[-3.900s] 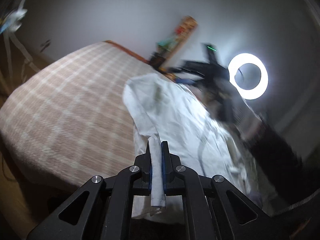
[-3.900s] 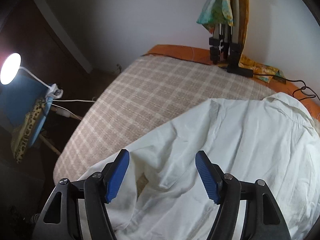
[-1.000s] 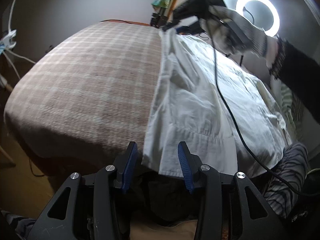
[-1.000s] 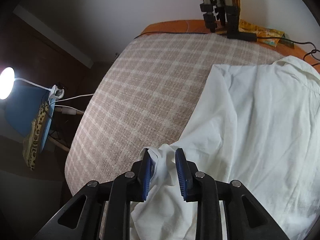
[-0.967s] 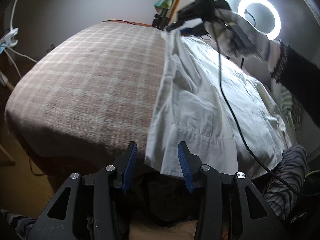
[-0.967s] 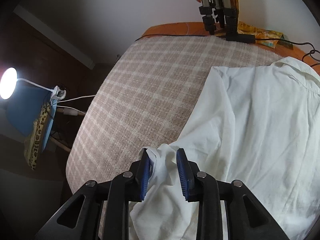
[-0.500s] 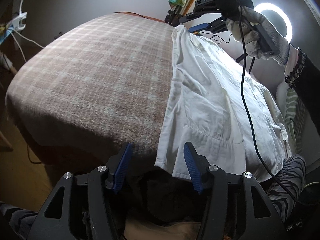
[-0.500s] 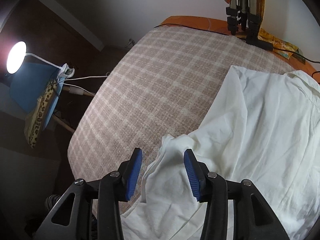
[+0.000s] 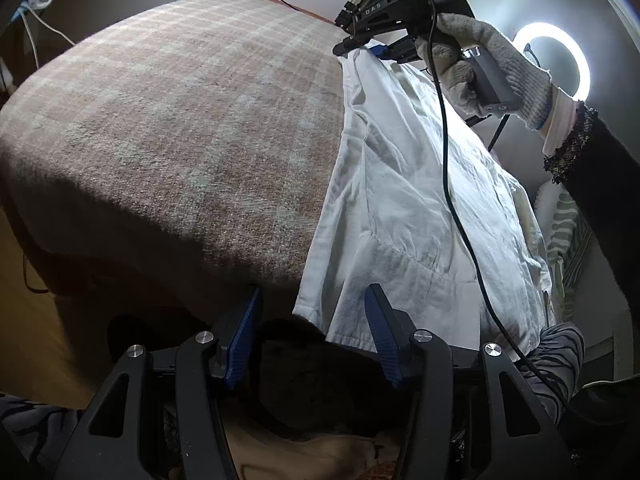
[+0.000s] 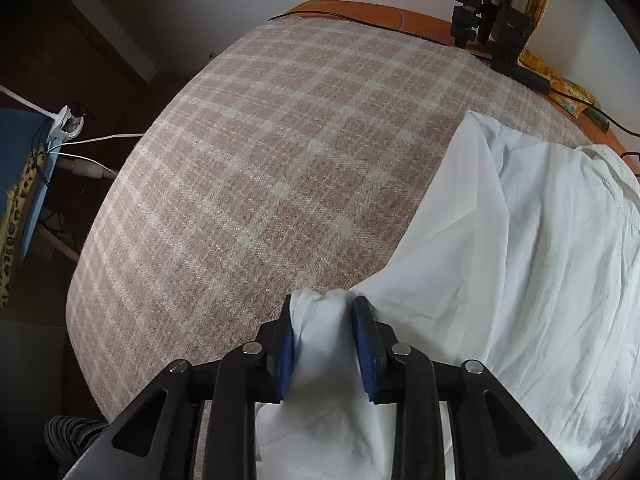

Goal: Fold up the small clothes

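left wrist view: the white shirt [image 9: 408, 200] lies down the right half of the frame on the plaid bed [image 9: 180, 120]. the left hand-held gripper [image 9: 312, 328] brackets its near hem corner, jaws closing but not yet pressing; next it likely needs to pinch that corner. the hem's underside is in shadow.

right wrist view: the right hand-held gripper [image 10: 324, 344] is closing on a bunched shirt edge (pads touching cloth), bottom centre. the shirt's lower part is cut off.
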Action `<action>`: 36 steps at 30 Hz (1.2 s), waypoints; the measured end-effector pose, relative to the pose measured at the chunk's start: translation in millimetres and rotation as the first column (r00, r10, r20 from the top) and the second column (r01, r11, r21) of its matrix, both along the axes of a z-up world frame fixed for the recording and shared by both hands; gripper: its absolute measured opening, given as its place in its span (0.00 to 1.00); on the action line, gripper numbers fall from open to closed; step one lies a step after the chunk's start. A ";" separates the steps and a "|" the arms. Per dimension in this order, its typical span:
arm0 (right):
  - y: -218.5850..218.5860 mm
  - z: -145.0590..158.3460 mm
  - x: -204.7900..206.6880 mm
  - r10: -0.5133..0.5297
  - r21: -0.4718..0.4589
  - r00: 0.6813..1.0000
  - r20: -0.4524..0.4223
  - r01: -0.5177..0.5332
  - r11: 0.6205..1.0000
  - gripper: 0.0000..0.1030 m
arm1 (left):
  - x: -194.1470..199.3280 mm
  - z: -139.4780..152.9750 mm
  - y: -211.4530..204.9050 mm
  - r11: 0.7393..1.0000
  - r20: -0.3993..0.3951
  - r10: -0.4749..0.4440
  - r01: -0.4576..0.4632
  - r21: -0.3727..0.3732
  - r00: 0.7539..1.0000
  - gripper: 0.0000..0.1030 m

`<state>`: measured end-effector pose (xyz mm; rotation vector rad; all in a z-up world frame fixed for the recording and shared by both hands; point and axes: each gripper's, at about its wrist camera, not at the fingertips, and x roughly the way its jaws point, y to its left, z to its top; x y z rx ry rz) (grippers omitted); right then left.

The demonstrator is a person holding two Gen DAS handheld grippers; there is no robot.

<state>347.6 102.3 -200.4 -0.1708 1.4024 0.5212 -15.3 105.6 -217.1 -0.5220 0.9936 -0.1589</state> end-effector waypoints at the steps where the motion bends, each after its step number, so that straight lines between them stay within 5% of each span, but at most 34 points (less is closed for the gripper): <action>1: -0.1 0.1 0.2 0.000 -0.002 1.000 0.006 0.000 1.000 0.19 | -1.1 0.3 0.1 1.000 0.003 0.001 -0.001 -0.014 1.000 0.37; 2: -1.1 -0.3 0.6 -0.002 -0.002 1.000 0.010 0.002 1.000 0.16 | -1.6 0.9 -0.2 1.000 0.003 -0.002 0.002 -0.031 1.000 0.24; 5: -3.5 1.5 -1.2 -0.001 -0.002 1.000 0.025 0.001 1.000 0.12 | -7.2 6.8 -4.2 0.999 0.031 -0.017 0.018 -0.040 0.999 0.11; 8: -7.6 7.7 -2.4 -0.004 0.017 0.999 0.035 0.004 1.000 0.11 | -10.7 16.1 -10.9 0.999 0.072 -0.045 0.045 -0.006 0.996 0.06; 22: -105.5 74.9 -13.2 -0.082 0.199 0.989 0.122 0.057 0.978 0.09 | -5.9 60.6 -54.9 0.971 0.197 -0.234 0.221 0.088 0.952 0.05; 36: -209.0 42.3 -18.0 -0.224 0.263 0.973 0.047 0.205 0.943 0.09 | 4.7 59.5 -148.0 0.868 0.176 -0.493 0.469 0.160 0.852 0.05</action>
